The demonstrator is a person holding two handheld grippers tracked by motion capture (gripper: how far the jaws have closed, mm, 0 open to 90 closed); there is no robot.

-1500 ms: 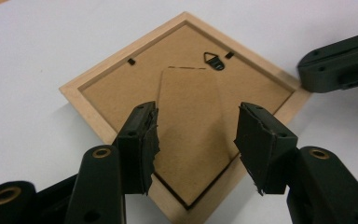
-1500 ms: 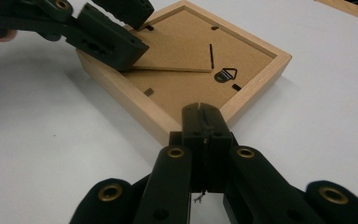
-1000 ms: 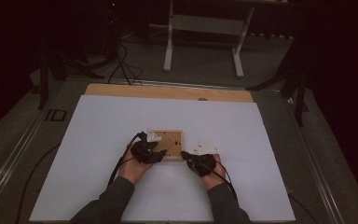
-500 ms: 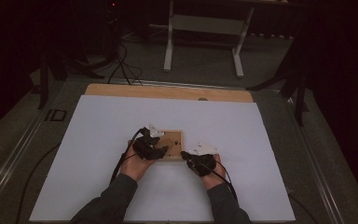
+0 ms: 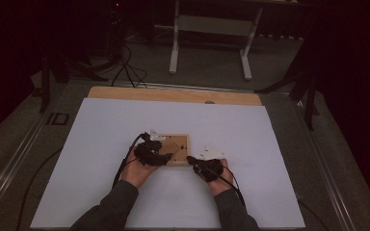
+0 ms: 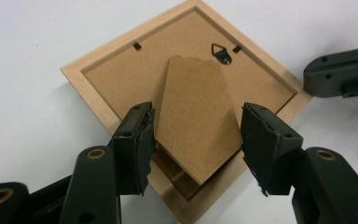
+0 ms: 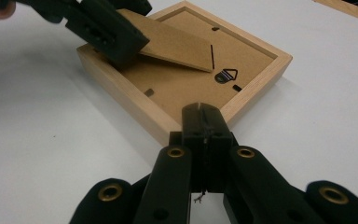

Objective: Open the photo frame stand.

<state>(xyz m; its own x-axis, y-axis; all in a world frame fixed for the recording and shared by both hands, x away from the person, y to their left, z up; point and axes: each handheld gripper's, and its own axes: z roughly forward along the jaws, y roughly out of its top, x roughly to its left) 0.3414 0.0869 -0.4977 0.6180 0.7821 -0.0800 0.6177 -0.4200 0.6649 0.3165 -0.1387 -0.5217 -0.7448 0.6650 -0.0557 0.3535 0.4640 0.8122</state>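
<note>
Picture frame (image 6: 121, 79) face down, left hand-held gripper (image 6: 196, 140) just opening around stand flap (image 6: 198, 116), right hand-held gripper (image 7: 204, 122) clenched.

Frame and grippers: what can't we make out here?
- Frame front: lies face down, hidden in all views.
- Stand hinge end: left gripper view, tucked under its own raised board.
- Right gripper tips on the frame corner: right gripper view, contact hidden by the shut jaws.
- Left gripper: jaws have just been opening; high view too small to confirm.
</note>
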